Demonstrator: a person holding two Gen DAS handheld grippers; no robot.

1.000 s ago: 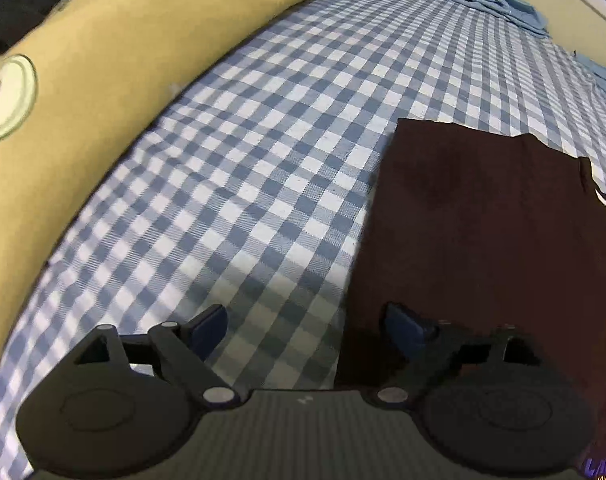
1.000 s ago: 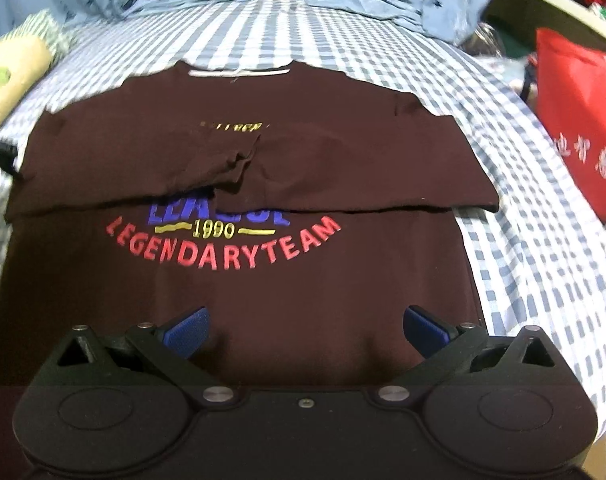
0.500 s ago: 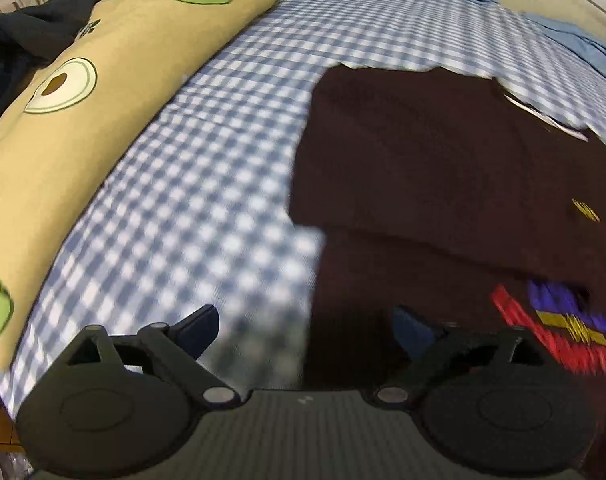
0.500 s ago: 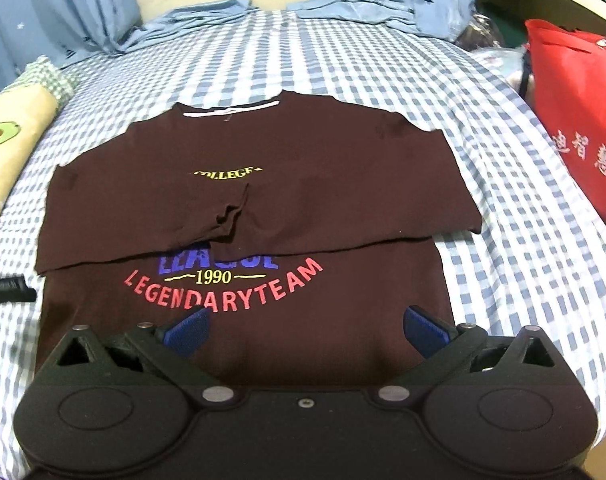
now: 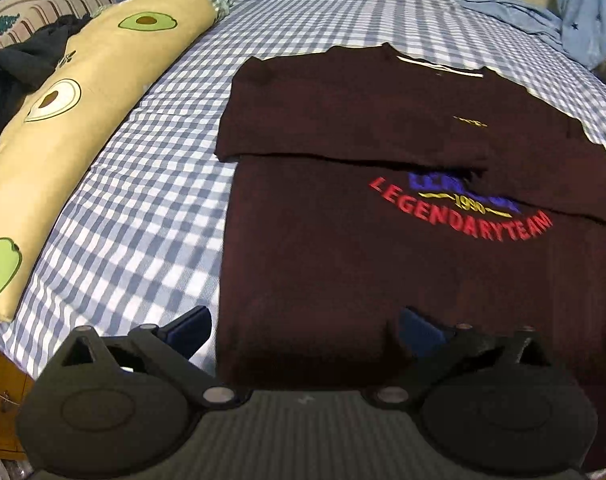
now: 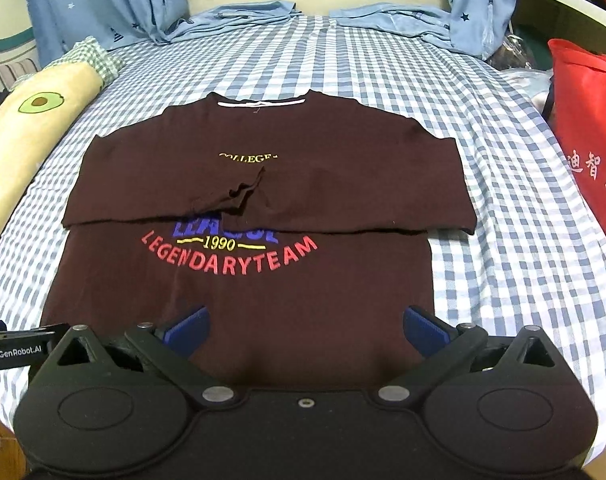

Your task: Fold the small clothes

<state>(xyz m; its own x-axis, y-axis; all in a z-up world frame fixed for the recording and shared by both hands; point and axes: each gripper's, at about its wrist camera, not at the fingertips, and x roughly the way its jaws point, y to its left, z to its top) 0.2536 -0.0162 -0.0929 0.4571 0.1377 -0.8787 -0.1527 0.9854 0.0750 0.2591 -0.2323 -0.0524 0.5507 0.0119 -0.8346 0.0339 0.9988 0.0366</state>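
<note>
Since a second ago your left gripper (image 5: 303,330) has come away from the bare checked sheet at the shirt's left edge and now looks across the whole T-shirt (image 5: 403,208); your right gripper (image 6: 305,330) has lifted a little, so the bed (image 6: 503,184) shows wider around the garment. The T-shirt lies flat in the middle of the bed, collar at 12 o'clock, hem at 6 o'clock under both grippers, and both sleeves are folded in over the chest. The left jaws are opening wide and nothing is between them; the right jaws stand wide apart and hold nothing too. The risk, I think, is the crumpled sleeve end (image 6: 235,198) at the centre, just above the print: if you fold the hem up over it, the wrinkle will be pressed inside and the packet will be lumpy. Also, if you pinch the hem corners at 5 and 7 o'clock unevenly, or catch the sheet together with the cloth, the fold can go crooked. The avocado pillow (image 5: 63,128) at 9 o'clock is near.
</note>
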